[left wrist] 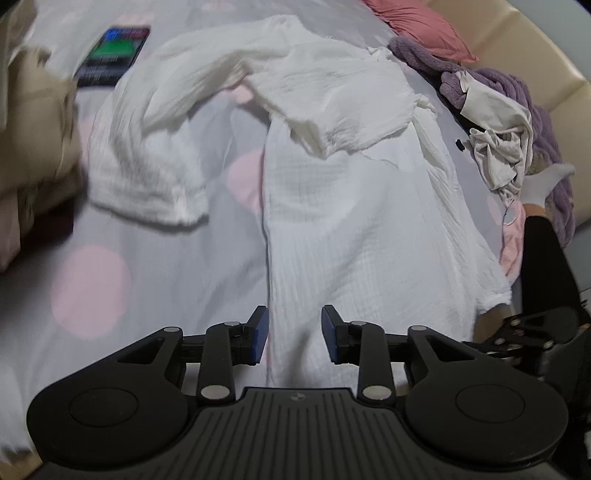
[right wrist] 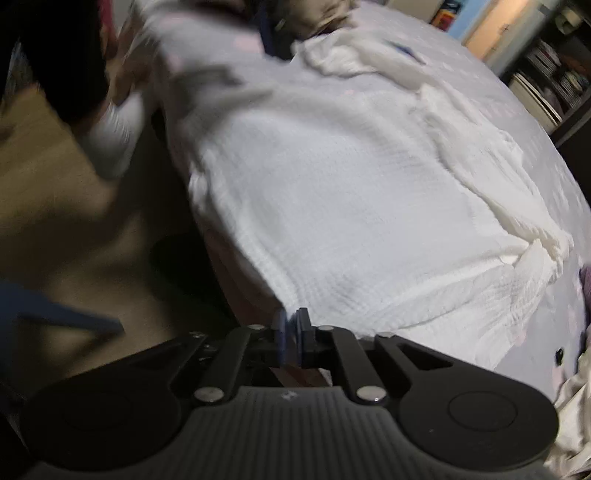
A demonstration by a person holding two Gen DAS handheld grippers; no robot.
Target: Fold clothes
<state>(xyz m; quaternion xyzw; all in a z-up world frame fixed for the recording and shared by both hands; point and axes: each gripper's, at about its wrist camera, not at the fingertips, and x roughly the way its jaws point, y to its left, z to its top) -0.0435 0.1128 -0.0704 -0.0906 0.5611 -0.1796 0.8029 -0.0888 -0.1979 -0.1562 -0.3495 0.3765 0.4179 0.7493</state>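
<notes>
Looking past my left tongs (left wrist: 294,334), spread wide with nothing in them, and my right tongs (right wrist: 292,341), squeezed together on what looks like the near hem of the white shirt (left wrist: 354,206), I think this crinkly cloth is light, soft and floppy, best pinched at hems and corners. It lies spread on the dotted bed sheet (left wrist: 92,288), a clothes heap (left wrist: 517,122) on the right, shelves (right wrist: 554,74) far off.

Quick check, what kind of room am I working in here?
Most likely a bedroom: the white garment lies on a polka-dot bedsheet, with a pink pillow against a padded headboard.
</notes>
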